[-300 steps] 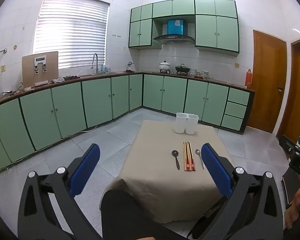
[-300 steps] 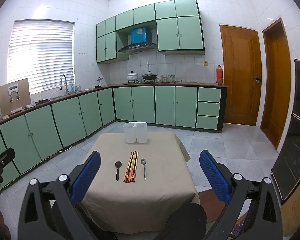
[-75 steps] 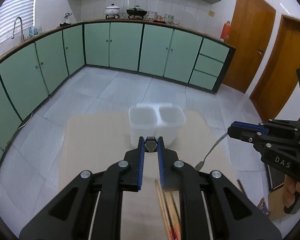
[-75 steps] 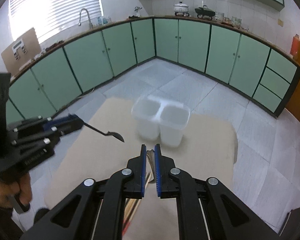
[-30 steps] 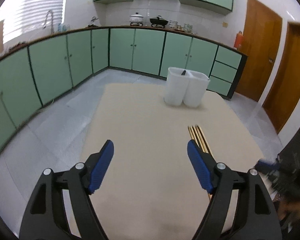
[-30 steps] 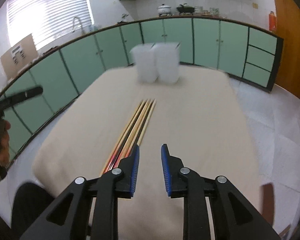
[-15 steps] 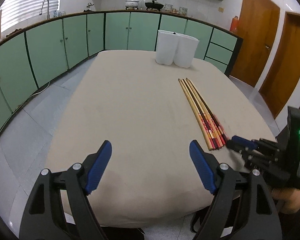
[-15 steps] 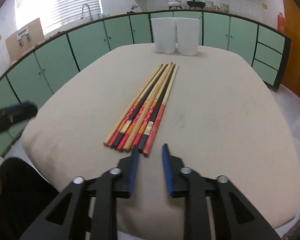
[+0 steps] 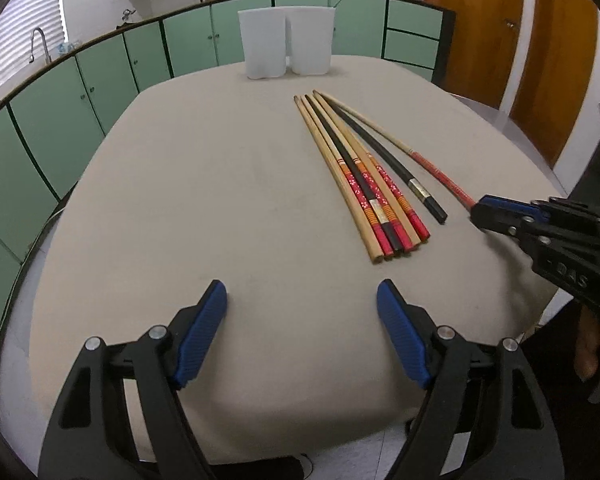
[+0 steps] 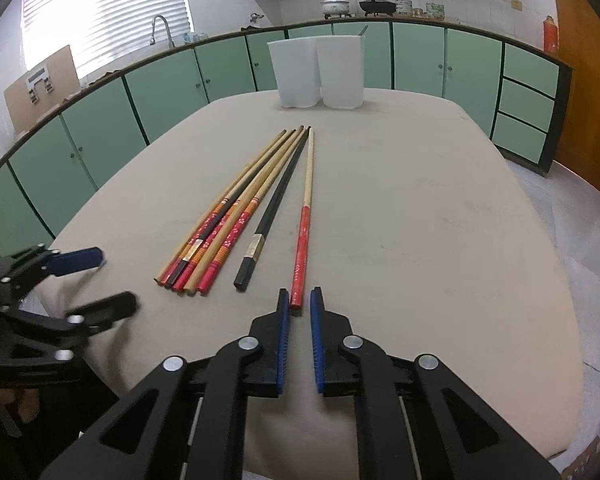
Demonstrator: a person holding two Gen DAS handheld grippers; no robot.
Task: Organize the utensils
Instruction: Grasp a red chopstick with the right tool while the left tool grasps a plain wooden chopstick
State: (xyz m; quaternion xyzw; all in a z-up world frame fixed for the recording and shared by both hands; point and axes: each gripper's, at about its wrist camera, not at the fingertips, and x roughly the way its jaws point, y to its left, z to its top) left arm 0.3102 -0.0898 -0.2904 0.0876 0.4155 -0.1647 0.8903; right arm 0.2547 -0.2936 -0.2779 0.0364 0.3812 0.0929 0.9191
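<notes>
Table [image 9: 220, 184] under a beige cloth; white two-part holder [image 10: 320, 74] standing at its far edge, a utensil handle poking out of the holder's right cup. Chopsticks [image 10: 228, 220] lie on the cloth on the near side of the holder, tips toward it; four packed side by side in a bundle [image 9: 360, 184], a black chopstick [image 10: 272, 210] just right of the bundle and slightly splayed off it, then a pale chopstick with a red end [image 10: 305, 220] further right, set apart from the rest.

Right gripper [image 10: 299, 308] low at the near end of the red-ended chopstick; jaws narrowed to a slim gap, the red tip sitting just at their mouth; whether the pads actually pinch it, cannot tell. In the left view it shows as a black arm at that chopstick's end [image 9: 500, 214].

Left gripper [image 9: 302, 312] released, jaws spread wide, holding nothing; it hangs over the table edge nearest the person, left of the bundle's near ends.
</notes>
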